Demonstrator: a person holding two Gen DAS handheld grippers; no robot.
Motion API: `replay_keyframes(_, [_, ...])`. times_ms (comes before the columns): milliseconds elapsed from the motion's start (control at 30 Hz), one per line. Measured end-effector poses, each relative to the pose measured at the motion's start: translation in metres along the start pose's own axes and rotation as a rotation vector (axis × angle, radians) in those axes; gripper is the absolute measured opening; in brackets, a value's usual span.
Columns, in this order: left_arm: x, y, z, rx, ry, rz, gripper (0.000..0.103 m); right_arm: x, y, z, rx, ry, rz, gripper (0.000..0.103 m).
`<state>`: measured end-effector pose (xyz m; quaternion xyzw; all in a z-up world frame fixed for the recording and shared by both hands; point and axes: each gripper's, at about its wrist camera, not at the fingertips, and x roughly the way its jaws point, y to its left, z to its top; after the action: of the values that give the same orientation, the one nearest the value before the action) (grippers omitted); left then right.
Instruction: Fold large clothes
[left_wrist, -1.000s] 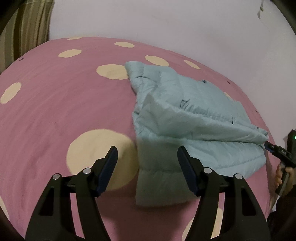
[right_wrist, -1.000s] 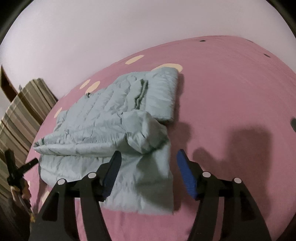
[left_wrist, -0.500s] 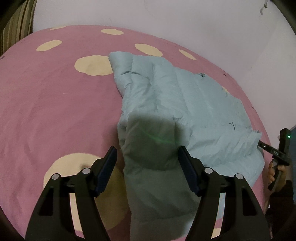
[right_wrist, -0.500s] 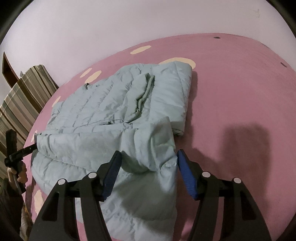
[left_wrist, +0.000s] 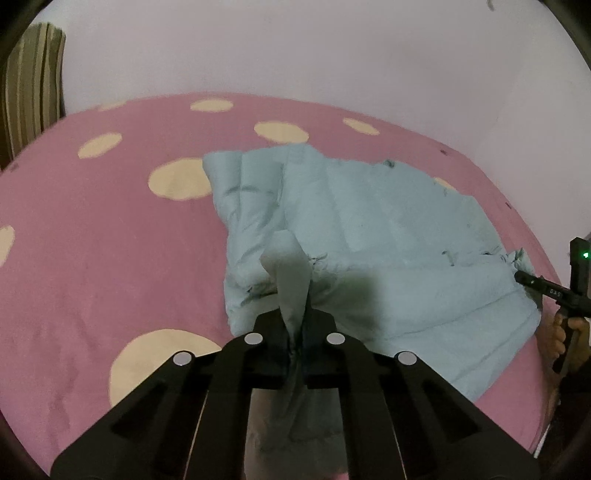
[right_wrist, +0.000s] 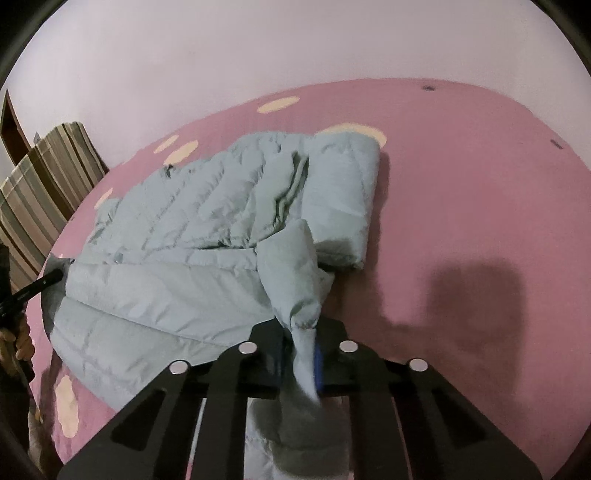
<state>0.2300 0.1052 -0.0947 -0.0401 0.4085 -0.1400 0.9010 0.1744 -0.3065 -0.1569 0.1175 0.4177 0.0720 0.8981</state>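
A pale blue quilted jacket lies partly folded on a pink bedspread with cream dots. My left gripper is shut on a pinched fold of the jacket's near edge, which stands up between the jaws. My right gripper is shut on another pinched corner of the jacket, lifted off the bed. Each gripper shows at the other view's edge: the right one in the left wrist view, the left one in the right wrist view.
A white wall runs behind the bed. A striped cushion or mattress stands at the bed's left end. The bedspread stretches bare to the right of the jacket, with my shadow on it.
Both grippers went from open above the jacket's near edge to shut on it. Each now holds a pinched fold of fabric raised off the bed.
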Motion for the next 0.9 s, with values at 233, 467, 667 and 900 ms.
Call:
replay_keyframes(233, [-0.036,-0.018,0.008,0.055,-0.09,0.046,0.003,-0.038,0.009,0.003,-0.006,-0.095,0.005,0.006])
replay_keyframes(467, [-0.037,-0.02,0.05,0.055,-0.149,0.108,0.003,-0.049,0.017,0.043,-0.025,-0.174,0.0,0.006])
replay_keyframes(667, [-0.008,-0.019,0.103,0.041,-0.163,0.181,0.003,-0.032,0.02,0.094,-0.018,-0.222,-0.012,0.006])
replay_keyframes(900, [0.058,-0.014,0.158,0.027,-0.104,0.284,0.003,0.022,0.022,0.151,-0.004,-0.197,-0.064,0.006])
